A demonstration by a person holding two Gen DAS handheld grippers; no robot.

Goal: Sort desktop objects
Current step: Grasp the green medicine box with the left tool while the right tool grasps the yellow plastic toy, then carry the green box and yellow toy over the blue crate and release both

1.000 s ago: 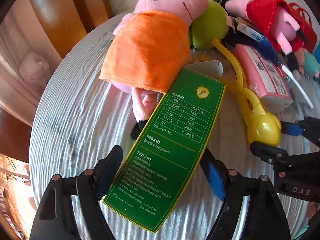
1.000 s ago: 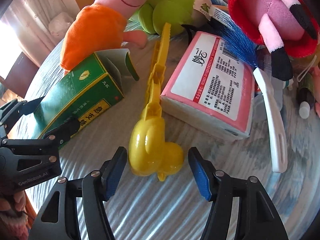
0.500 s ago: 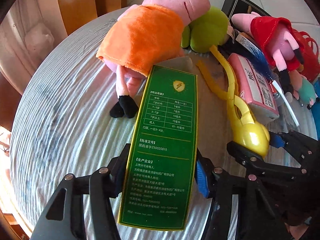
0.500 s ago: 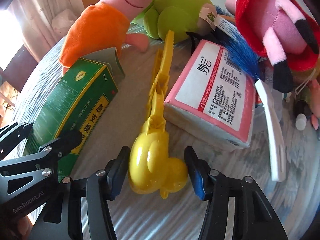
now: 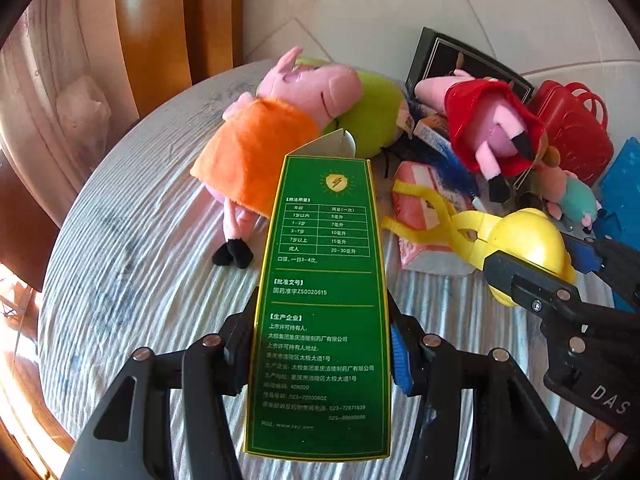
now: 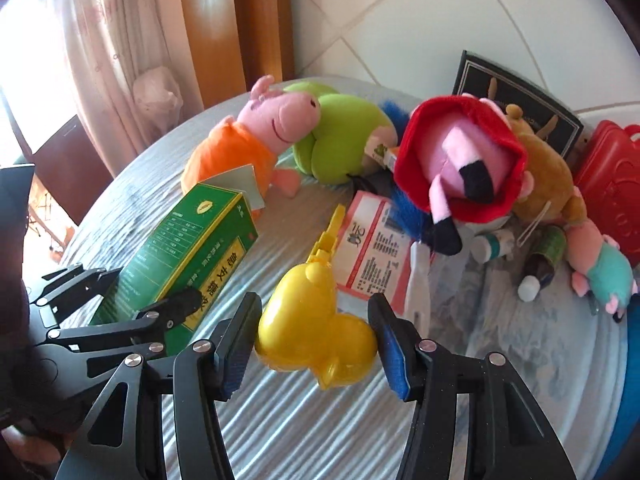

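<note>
Both grippers are matte black plastic frames with triangular cut-outs and round silver screw heads at the joints. The left gripper and the right gripper each carry ribbed blue pads on the inner finger faces. White letters "DAS" mark the right gripper's side.

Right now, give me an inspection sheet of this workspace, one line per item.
Surface: table under a pale striped cloth.
Job's things: green box and yellow duck-shaped scoop, both gripped.
Clutter: orange-dressed pig plush, green plush, red-dressed pig plush, pink tissue pack, red toy case, small bottles.
Grippers: left gripper fingers clamp the box; right gripper fingers clamp the scoop.
Cables: nothing seen.
Surroundings: curtain, tiled wall.
</note>
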